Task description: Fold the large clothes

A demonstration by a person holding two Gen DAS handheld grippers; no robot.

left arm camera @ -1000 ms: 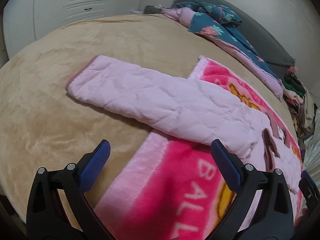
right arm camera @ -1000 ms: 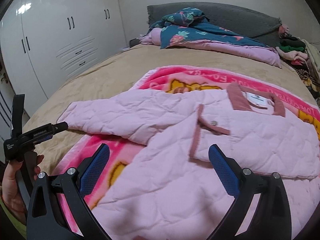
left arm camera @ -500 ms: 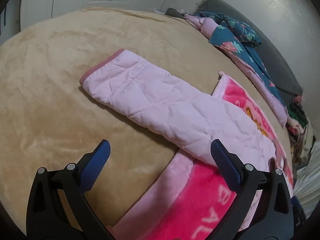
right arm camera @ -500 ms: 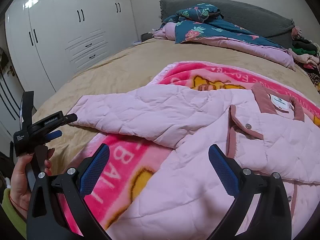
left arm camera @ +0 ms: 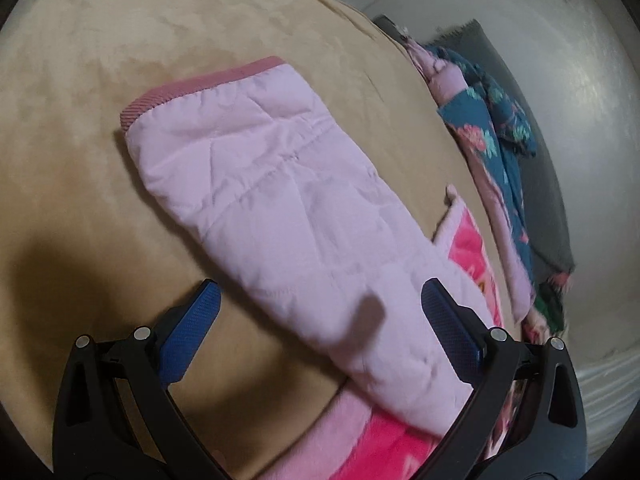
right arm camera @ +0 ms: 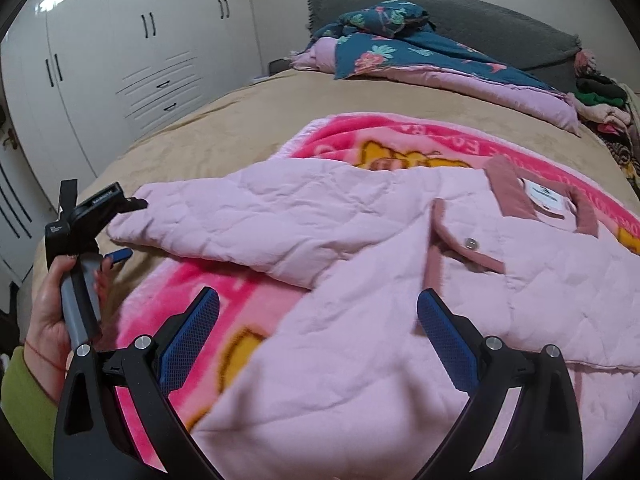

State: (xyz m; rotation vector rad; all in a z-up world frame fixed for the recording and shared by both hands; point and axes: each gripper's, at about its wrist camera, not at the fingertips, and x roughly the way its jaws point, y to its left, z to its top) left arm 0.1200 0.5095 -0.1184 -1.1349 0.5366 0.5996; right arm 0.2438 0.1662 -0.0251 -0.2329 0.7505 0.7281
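Jaws: both the left gripper [left arm camera: 318, 300] and the right gripper [right arm camera: 318, 312] stand wide apart, with nothing between their blue pads.
Jacket: the pink quilted jacket [right arm camera: 460, 280] lies flat on a pink blanket [right arm camera: 208, 304], which is spread on the tan bed [right arm camera: 248, 120].
Sleeve: one sleeve [left arm camera: 280, 208] reaches off the blanket onto the bed, its darker cuff [left arm camera: 192, 88] at the far end.
Left view only: the sleeve seen close, running between the fingers; a finger's shadow falls on the fabric; the body of the jacket is out of frame.
Right view only: the collar [right arm camera: 516, 196] with its white label, a snap on the front placket, the white wardrobe [right arm camera: 132, 60], and the person's left hand [right arm camera: 52, 312] gripping the left gripper's handle beside the cuff.
Both views: a teal floral quilt [right arm camera: 400, 48] heaped at the grey headboard [right arm camera: 480, 16].
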